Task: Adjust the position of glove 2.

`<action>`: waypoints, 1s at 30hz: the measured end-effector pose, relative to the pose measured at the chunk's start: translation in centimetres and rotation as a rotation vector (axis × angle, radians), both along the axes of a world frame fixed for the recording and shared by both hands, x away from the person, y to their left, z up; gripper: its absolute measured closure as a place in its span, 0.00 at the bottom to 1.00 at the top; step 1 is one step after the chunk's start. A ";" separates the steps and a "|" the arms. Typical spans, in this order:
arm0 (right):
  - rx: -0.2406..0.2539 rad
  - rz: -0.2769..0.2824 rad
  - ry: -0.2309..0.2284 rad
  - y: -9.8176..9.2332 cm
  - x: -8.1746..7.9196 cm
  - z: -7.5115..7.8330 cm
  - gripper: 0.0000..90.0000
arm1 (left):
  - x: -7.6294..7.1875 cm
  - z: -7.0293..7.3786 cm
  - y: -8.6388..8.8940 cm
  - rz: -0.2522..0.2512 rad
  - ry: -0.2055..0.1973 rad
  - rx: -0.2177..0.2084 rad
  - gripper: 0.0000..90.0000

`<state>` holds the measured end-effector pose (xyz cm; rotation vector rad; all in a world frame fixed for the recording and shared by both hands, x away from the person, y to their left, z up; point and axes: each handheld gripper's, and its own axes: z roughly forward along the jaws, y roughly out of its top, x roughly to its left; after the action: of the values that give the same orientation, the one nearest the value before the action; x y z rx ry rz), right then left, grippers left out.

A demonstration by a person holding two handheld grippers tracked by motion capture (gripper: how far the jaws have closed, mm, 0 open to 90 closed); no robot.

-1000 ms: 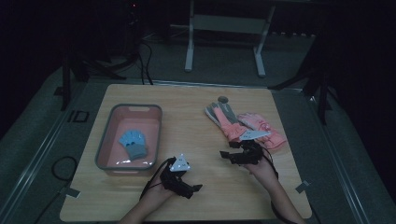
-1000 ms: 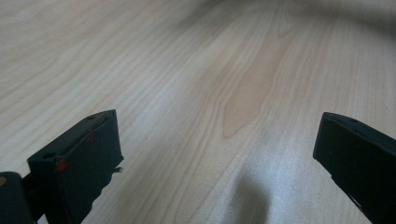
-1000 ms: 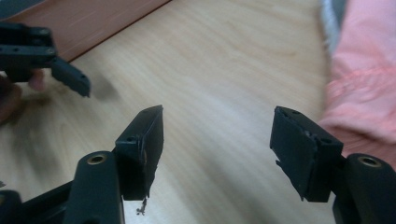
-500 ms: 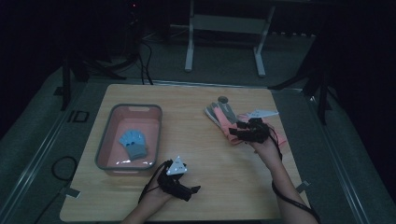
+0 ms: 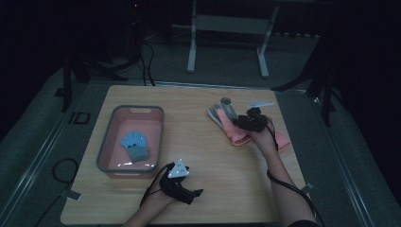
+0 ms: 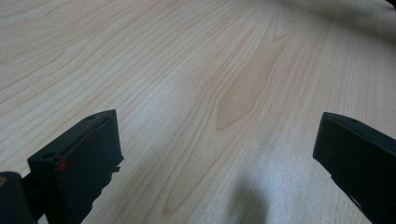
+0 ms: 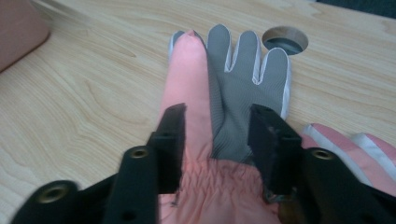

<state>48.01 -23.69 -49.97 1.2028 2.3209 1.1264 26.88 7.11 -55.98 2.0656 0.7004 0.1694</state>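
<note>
A pink and grey glove (image 7: 219, 116) lies flat on the desk (image 5: 213, 156) toward its far right corner, fingers pointing at the far edge, grey palm patch and white finger seams facing up, with a pink strip running along one side to a fingertip. A second pink glove (image 7: 345, 144) lies just beside it, nearer the right edge, partly tucked under the gripper. The right gripper (image 7: 217, 126) stands over the first glove near its gathered cuff, one jaw on each side of the palm; the jaws have just been closing with the glove between them, and they are partway together, but whether the pads already press on the fabric I cannot tell. Just past the glove's fingertips a round hole (image 7: 285, 41) is cut in the desk. On the left half of the desk sits a pink tray (image 5: 109, 151) with a grey rim, and a small blue glove (image 5: 135, 144) lies inside it. The left gripper (image 6: 217, 154) rests near the near edge, its jaws wide apart over bare wood.
</note>
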 end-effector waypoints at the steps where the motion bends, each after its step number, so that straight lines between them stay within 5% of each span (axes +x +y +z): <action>1: -0.003 0.001 0.009 0.1 0.3 0.0 0.64 | 0.0 0.0 0.0 0.000 0.000 0.001 0.01; 13: -0.085 -0.045 0.062 0.9 2.6 -2.3 0.65 | 0.0 -0.2 -0.1 -0.014 0.004 0.007 0.01; 22: -0.168 -0.028 0.062 1.7 2.7 -3.0 0.90 | 0.0 -0.3 -0.1 -0.019 0.009 0.015 0.01; 30: -0.062 -0.139 0.088 2.4 1.5 -0.5 0.99 | 0.1 -0.2 0.0 -0.007 0.012 0.004 0.01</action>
<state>49.47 -21.28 -50.52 1.3925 2.2761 0.9660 26.95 7.11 -56.21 2.0742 0.7005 0.1543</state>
